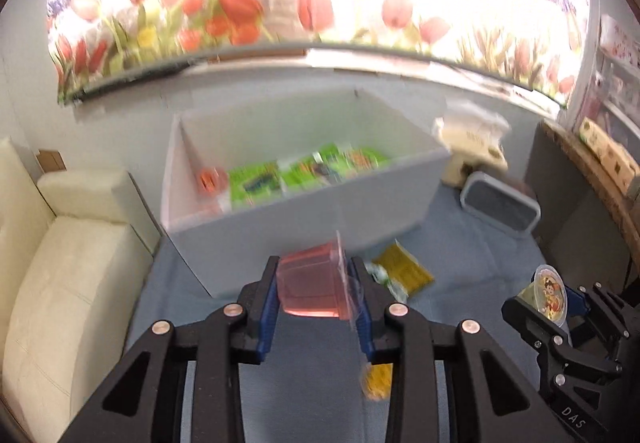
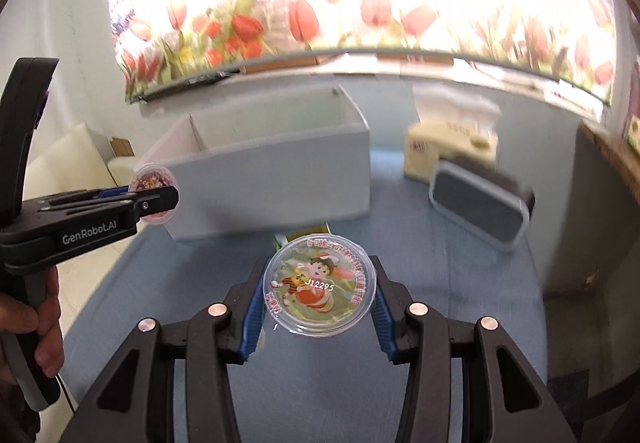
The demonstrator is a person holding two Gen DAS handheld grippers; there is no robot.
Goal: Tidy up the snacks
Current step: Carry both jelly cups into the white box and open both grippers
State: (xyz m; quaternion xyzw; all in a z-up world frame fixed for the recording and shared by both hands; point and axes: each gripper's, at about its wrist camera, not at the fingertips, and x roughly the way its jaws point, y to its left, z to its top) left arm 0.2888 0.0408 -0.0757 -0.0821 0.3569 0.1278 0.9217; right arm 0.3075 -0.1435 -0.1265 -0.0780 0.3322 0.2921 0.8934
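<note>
Both grippers carry a jelly cup, so the step in hand looks like the carry from the blue table (image 1: 304,363) to the white box (image 1: 296,179).

The left gripper (image 1: 316,299) is clamped on a pink jelly cup (image 1: 310,289) lying on its side, its clear lid rim against the right-hand pad. The right gripper (image 2: 320,295) is clamped on a yellow jelly cup (image 2: 320,285), whose printed cartoon lid faces the camera; the blue pads press its rim on both sides. Both cups appear to be off the table.

From the left wrist view the box stands at twelve o'clock from the pink cup. A divider splits it: a narrow bay on the left holds another pink cup (image 1: 210,181), and the wide bay holds green packets (image 1: 304,171). A yellow packet (image 1: 404,271) lies on the table at about two o'clock from the pink cup, just in front of the box, and a small yellow wrapped snack (image 1: 376,381) lies at five o'clock.

The next move probably calls for carrying each cup up and over the box's near wall, then releasing it in the bay with the other cup. The held pink cup is tilted, so it may roll on landing.
</note>
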